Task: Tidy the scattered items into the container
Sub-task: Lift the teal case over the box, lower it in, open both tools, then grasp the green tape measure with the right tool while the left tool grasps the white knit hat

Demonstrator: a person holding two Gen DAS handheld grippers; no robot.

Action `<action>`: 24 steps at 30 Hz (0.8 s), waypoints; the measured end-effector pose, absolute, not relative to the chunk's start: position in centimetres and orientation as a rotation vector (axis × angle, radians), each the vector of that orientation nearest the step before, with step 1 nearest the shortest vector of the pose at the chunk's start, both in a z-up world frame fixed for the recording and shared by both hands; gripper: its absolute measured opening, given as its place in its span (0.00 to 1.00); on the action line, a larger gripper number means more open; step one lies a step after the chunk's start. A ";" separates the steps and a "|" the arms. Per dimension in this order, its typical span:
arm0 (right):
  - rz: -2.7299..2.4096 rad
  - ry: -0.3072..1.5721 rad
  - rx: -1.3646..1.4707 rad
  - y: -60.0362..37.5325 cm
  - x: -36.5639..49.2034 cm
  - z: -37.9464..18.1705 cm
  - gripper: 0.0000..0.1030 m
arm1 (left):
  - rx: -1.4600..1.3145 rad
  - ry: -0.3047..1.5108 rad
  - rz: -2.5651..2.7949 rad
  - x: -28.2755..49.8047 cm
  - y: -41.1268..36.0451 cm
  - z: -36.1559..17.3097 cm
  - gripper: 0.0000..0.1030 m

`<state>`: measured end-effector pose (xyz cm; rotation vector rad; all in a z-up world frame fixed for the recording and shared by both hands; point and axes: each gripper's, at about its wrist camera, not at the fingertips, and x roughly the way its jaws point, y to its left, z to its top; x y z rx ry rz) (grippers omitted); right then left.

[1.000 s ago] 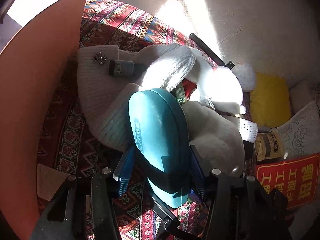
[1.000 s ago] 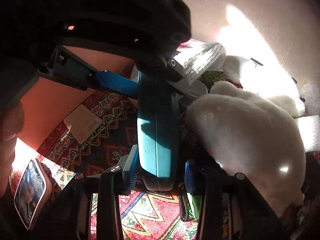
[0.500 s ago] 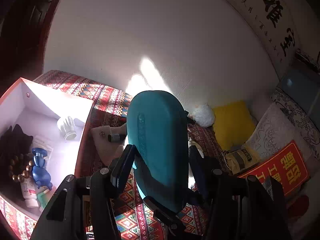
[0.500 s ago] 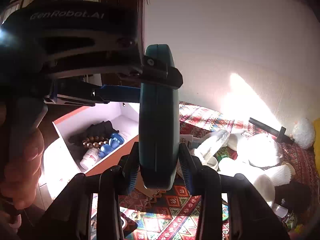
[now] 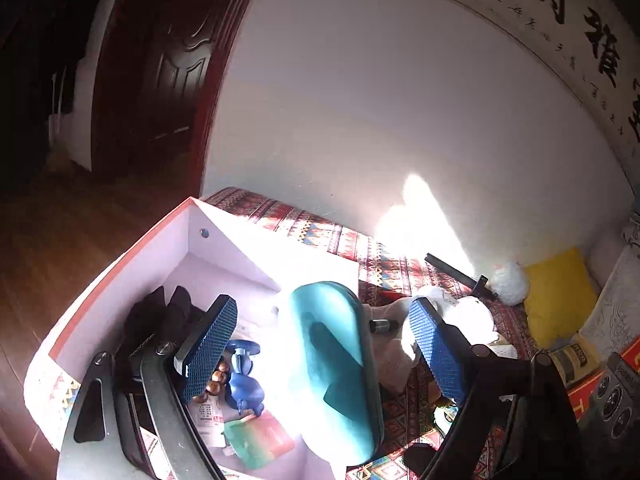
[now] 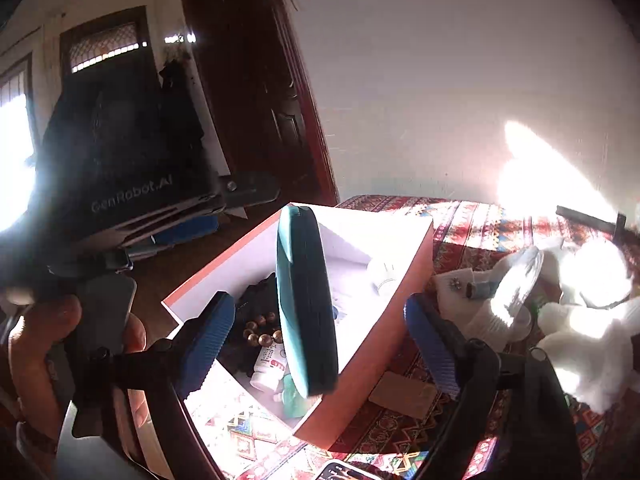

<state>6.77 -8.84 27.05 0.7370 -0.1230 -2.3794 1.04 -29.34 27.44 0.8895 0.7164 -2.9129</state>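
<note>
Both the left claw (image 5: 324, 354) and the right claw (image 6: 320, 340) have just sprung wide, pads clear of the teal case (image 5: 334, 364), which hangs over the box (image 6: 360, 364) at the bed's (image 5: 384, 258) end, evidently released to drop inside.
</note>
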 end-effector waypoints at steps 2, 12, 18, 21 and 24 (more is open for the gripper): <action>-2.365 -0.184 0.782 -7.0 6.2 27.0 0.85 | 0.881 0.806 -2.929 1.6 -30.6 27.5 0.86; -2.490 -0.475 0.835 4.5 2.0 26.0 0.85 | 0.830 0.654 -2.980 2.2 -26.6 28.7 0.86; -2.534 -0.656 0.919 12.0 1.1 24.3 0.85 | 0.929 0.522 -3.040 0.7 -21.5 27.3 0.86; -2.480 -0.744 1.007 14.3 0.2 22.3 0.85 | 1.002 0.449 -3.067 0.2 -18.4 26.3 0.86; -2.406 -0.722 1.193 14.7 -0.7 19.1 0.85 | 1.088 0.367 -3.076 -0.3 -15.4 24.9 0.86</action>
